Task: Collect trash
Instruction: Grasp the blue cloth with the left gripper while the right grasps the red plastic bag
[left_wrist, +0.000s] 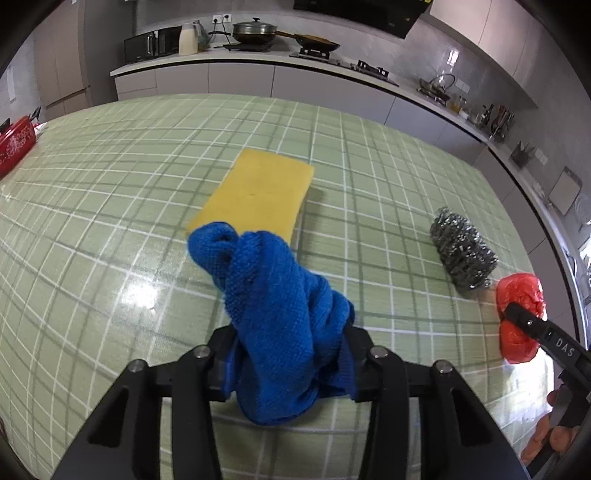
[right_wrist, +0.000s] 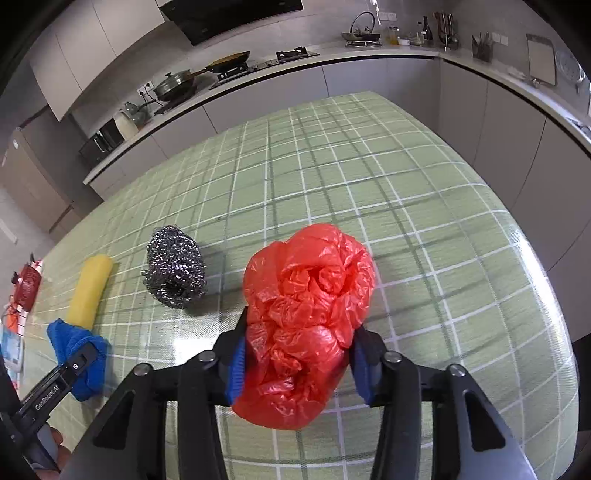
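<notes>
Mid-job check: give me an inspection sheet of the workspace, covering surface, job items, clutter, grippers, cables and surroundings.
Surface: green checked glossy tablecloth.
Job's things: crumpled red plastic bag; bunched blue knitted cloth.
Clutter: yellow rectangular sponge and steel wool scourer lying on the cloth; red patterned box at the table's edge.
Grippers: left gripper shut on the blue cloth; right gripper shut on the red bag.
Cables: nothing seen on the table.
Surroundings: kitchen counter with lidded pan and black microwave.
</notes>
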